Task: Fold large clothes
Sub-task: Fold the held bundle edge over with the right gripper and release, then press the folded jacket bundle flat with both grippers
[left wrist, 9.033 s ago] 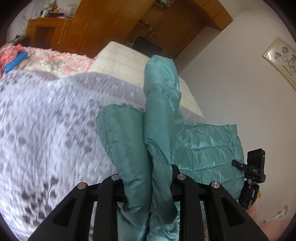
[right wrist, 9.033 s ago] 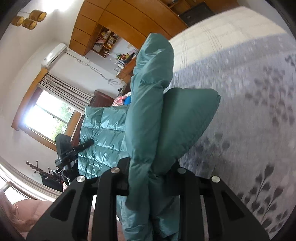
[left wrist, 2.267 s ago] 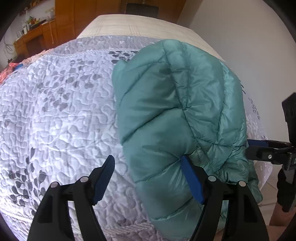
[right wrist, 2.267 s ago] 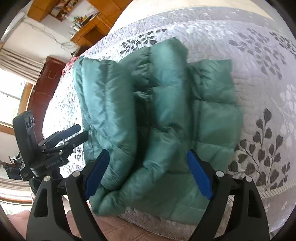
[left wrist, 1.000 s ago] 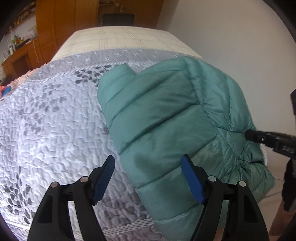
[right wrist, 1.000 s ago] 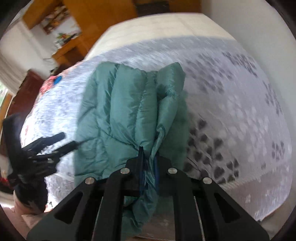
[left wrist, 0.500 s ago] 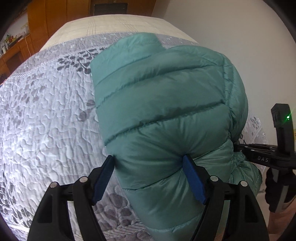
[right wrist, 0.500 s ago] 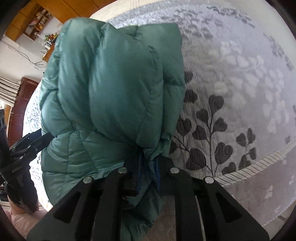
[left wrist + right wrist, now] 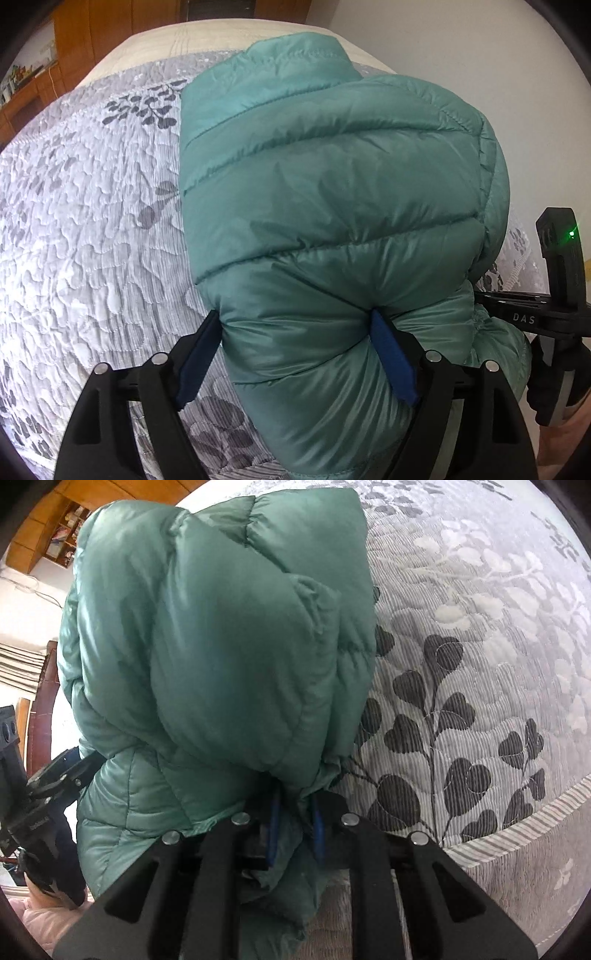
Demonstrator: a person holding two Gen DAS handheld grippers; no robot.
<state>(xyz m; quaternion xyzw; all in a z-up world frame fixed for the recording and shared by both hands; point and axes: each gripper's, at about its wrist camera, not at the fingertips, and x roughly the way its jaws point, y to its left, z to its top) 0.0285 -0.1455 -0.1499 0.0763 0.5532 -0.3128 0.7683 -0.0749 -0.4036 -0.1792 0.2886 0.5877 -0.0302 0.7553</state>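
Folded green puffer jacket (image 9: 340,221) lying in a thick bundle near the edge of a bed, on a grey leaf-patterned quilt (image 9: 92,229). The left gripper (image 9: 299,354) straddles the near fold, its jaws having just widened; the blue pads (image 9: 393,363) touch the padding, though a true clamp cannot be confirmed. The right gripper (image 9: 295,825) is nearly closed, pinching a thin bunch of fabric, probably to keep the layers together while the bundle settles. The left view alone shows the collar end (image 9: 295,55) and the wall (image 9: 461,48); the right view alone shows the pinched hem and the quilt's striped border (image 9: 517,834).
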